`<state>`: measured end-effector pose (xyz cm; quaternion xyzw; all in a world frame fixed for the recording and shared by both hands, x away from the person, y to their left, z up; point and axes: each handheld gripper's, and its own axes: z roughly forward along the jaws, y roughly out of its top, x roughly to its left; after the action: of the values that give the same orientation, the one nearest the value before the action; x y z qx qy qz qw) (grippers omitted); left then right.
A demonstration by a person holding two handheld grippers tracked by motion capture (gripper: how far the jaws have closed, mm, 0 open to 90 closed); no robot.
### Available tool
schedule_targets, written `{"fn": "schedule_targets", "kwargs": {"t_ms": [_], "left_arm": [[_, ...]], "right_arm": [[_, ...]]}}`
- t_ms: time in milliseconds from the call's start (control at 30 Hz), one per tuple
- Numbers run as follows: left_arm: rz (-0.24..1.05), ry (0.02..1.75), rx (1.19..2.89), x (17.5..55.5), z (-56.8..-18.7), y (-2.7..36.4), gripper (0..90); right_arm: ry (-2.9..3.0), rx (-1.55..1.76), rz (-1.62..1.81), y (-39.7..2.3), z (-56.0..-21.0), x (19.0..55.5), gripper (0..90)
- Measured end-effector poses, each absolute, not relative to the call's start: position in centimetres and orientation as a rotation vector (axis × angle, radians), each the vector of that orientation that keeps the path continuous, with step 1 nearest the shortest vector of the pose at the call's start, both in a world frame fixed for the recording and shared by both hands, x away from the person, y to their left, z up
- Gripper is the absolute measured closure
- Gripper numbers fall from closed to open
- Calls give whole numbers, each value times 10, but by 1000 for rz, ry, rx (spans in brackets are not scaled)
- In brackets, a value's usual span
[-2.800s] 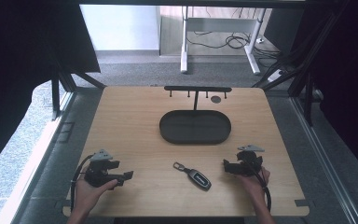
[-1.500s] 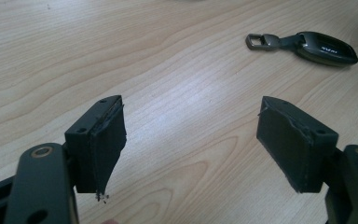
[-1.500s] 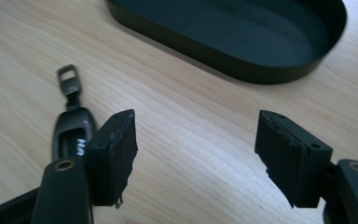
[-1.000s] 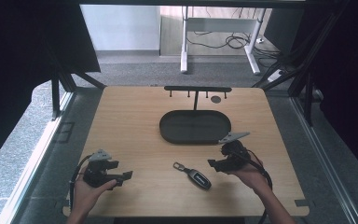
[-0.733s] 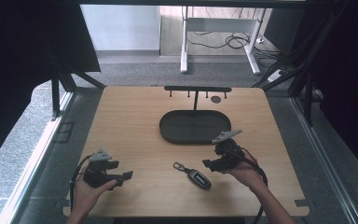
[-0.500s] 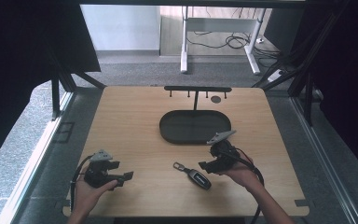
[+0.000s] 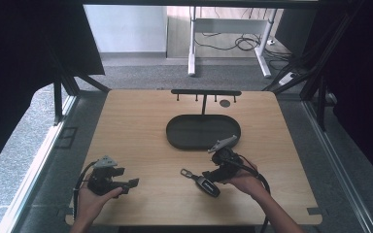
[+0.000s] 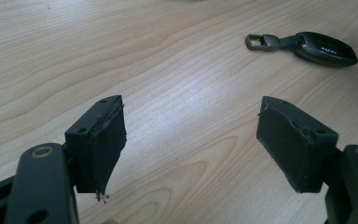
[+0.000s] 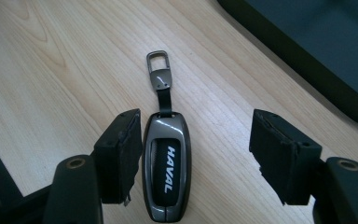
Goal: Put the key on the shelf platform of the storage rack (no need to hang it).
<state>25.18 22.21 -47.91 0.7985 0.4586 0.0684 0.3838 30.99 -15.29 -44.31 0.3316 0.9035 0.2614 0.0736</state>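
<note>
A dark car key fob marked HAVAL, with a metal clip on a short strap, lies flat on the wooden table. My right gripper is open and straddles the fob, its left pad right beside the fob's edge and the other pad well clear. In the high view the right gripper sits over the fob at the table's front middle. My left gripper is open with nothing between its pads, resting at the front left. The fob lies far ahead of it.
A black oval tray sits in the middle of the table, just beyond the right gripper; its rim fills the upper right of the right gripper view. A black rack with small hooks stands at the far edge.
My right gripper has moved left and slightly forward from the table's front right until its open jaws straddle the key fob. The left gripper has stayed put.
</note>
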Motion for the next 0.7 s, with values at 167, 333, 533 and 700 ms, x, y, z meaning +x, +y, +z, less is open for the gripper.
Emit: {"fn": "schedule_targets", "kwargs": {"t_ms": [167, 333, 533, 700], "left_arm": [[174, 1167, 2033, 252, -478, 223, 241], [175, 1169, 2033, 251, -478, 223, 241], [174, 1166, 2034, 251, -478, 223, 241], [174, 1169, 2032, 252, -478, 224, 241]], "right_arm": [[2738, 987, 751, -144, -448, 308, 347], [2766, 971, 714, -136, -454, 308, 346], [2797, 957, 671, -128, -459, 306, 346], [2822, 943, 623, -124, -468, 307, 346]]}}
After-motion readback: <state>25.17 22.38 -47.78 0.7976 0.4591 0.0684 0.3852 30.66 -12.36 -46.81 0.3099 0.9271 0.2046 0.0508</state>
